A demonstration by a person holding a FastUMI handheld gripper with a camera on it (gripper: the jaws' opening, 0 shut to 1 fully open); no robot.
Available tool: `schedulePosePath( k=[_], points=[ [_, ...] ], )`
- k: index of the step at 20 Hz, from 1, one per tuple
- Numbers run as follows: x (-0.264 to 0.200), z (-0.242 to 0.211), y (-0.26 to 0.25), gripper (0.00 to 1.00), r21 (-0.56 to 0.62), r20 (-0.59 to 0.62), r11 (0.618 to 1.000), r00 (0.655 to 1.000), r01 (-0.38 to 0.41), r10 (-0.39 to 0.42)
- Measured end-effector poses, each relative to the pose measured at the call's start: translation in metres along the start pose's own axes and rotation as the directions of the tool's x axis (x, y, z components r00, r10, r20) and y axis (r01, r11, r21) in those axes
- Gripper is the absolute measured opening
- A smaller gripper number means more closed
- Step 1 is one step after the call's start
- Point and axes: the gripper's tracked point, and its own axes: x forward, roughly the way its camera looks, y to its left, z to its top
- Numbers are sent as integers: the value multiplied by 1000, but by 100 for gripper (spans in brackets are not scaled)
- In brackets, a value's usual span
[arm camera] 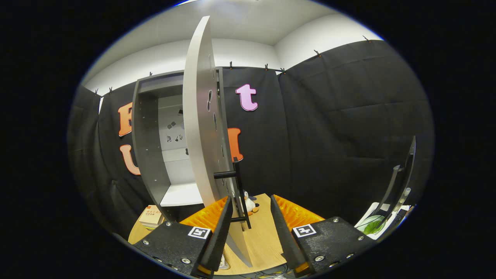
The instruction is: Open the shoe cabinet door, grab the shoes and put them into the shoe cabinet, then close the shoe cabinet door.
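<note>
Here the claw [250, 228] gapes wide, empty, with the cabinet door [199, 116] edge and handle [239, 190] between its fingers.

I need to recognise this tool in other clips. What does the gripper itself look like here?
The gripper has two flat, tapering fingers on rough-textured black plates fixed with silver screws. Each plate carries a square black-and-white marker, and ribbed orange parts sit behind the fingers.

The tall grey shoe cabinet [149, 147] stands upright against the booth wall, its inside showing a pale shelf. Its grey flat door [199, 128] is swung wide open, edge-on, with small cut-out holes and a black bar handle [237, 186].
</note>
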Motion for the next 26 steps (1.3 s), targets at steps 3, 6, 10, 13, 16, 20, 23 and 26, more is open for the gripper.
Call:
schedulePosePath(
  k=[3,6,10,13,16,20,23,26],
  points=[
    [-3,1,0,63,-15,0,1000,1000,12,-12],
    [-10,1,-3,63,-27,2,999,1000,26,-26],
    [-15,2,-8,63,-30,1,998,999,49,-49],
    [-19,4,-1,63,-23,3,999,1000,28,-28],
    [-20,4,6,63,-34,4,999,1000,21,-21],
    [-19,0,23,63,-42,-4,999,1000,-11,11],
    [-18,-4,39,63,-45,-17,998,999,-49,48],
    [-17,-12,59,64,-70,-35,993,995,-94,92]
  ],
)
